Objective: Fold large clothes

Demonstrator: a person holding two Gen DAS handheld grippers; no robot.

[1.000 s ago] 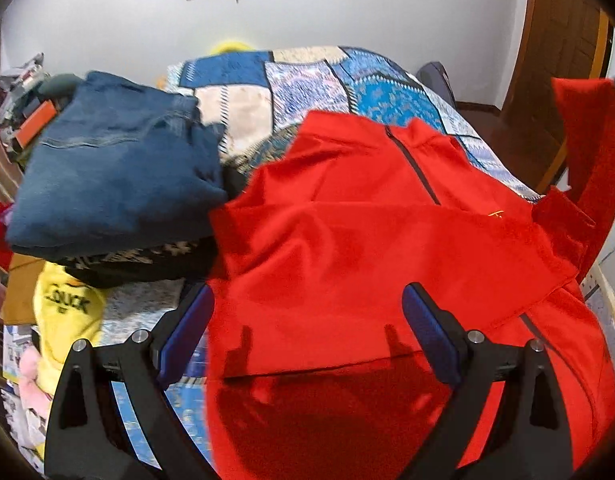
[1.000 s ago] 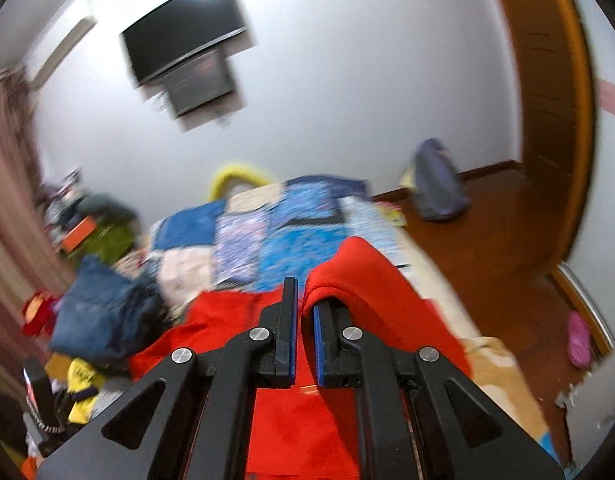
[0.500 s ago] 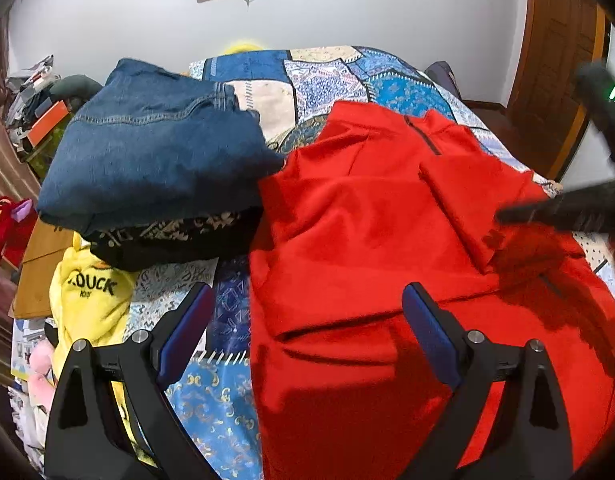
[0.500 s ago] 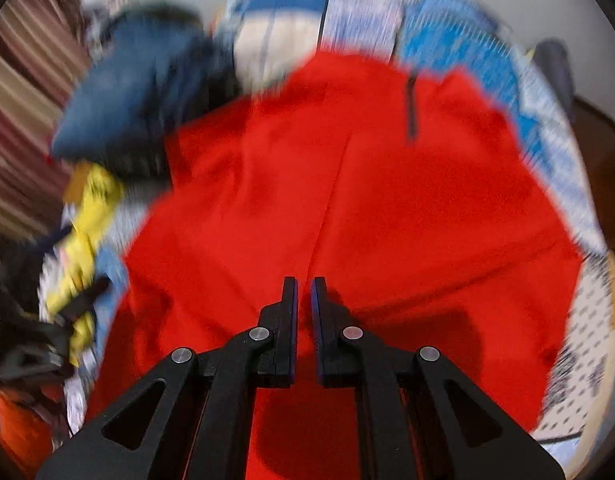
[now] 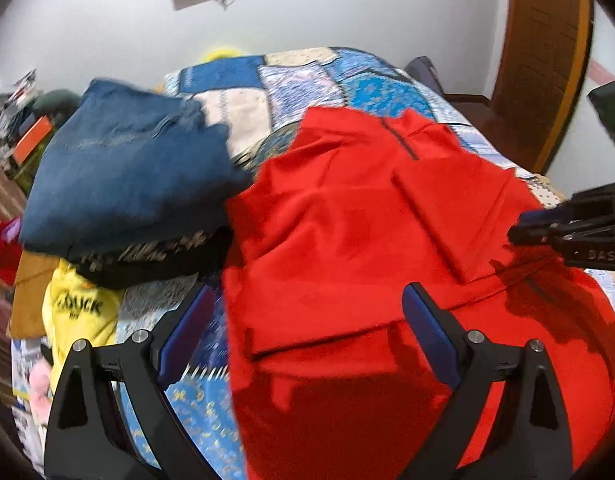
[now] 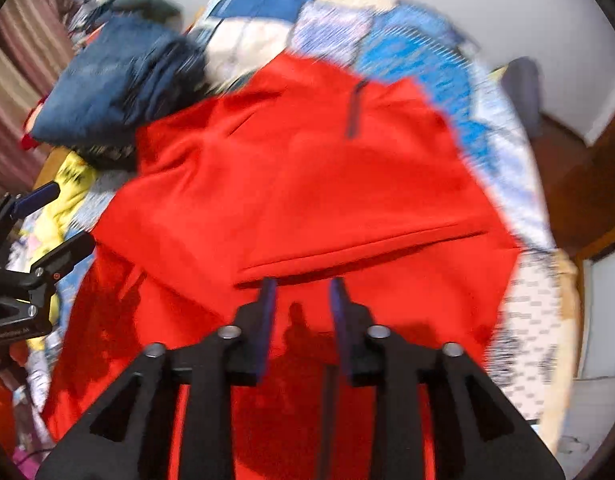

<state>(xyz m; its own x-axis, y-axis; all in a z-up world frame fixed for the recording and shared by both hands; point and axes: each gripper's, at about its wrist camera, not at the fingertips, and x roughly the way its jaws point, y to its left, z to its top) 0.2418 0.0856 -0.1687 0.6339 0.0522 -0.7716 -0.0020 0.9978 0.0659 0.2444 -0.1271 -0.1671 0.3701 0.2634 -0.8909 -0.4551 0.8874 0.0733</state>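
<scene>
Red top (image 5: 347, 216) lies flat on the bed (image 5: 319, 76), both sleeves folded in across the chest. Soft, light knit by the look; it should drape and slide, so pinch hems or fold edges, not the middle. Best hold is probably the near bottom hem, one corner per hand. Long axis runs from the near hem to the collar; collar and short zip (image 5: 399, 140) point away toward the wall. Left tongs (image 5: 307, 332) gape wide over its near left edge, holding nothing. Right tongs (image 6: 303, 292) have just been opening, partly apart above the folded sleeve edge, nothing between them. Folded jeans (image 5: 123, 172) touch its left shoulder.
</scene>
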